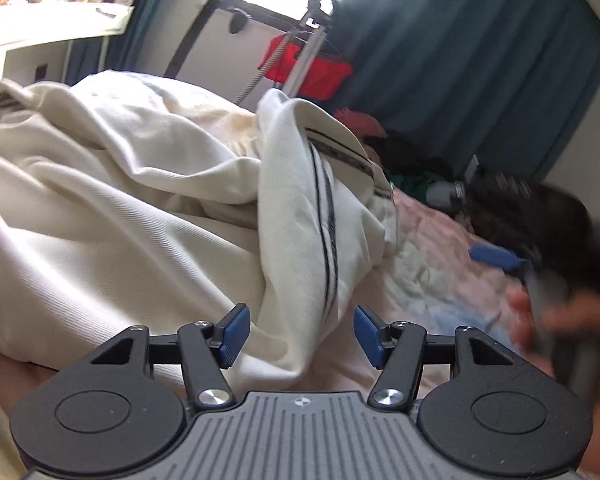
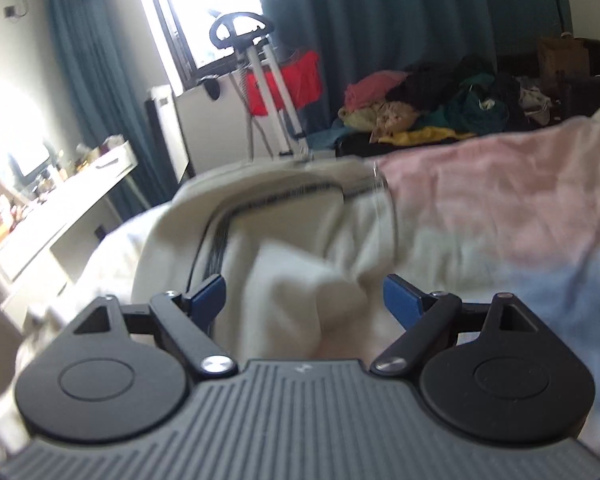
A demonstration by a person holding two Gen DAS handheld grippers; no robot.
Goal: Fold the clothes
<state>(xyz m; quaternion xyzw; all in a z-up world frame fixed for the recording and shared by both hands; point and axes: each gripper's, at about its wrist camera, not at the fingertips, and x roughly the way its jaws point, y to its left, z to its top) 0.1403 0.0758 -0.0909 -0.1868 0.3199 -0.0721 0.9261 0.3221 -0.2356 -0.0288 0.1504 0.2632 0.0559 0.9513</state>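
A cream garment (image 1: 112, 208) with dark stripe trim lies crumpled on the bed. A folded edge of it (image 1: 300, 240) runs down between the fingers of my left gripper (image 1: 300, 334), which is open with cloth between its blue pads. In the right wrist view the same garment (image 2: 284, 248) lies ahead, and my right gripper (image 2: 304, 304) is open over a bunched fold of it. The right gripper also shows blurred at the right of the left wrist view (image 1: 540, 256).
A pink and pale blue bedspread (image 2: 500, 208) covers the bed. A pile of coloured clothes (image 2: 432, 104) lies at the far side. A white desk (image 2: 60, 216) stands at the left, a red basket on a metal stand (image 2: 284, 80) by the window, teal curtains behind.
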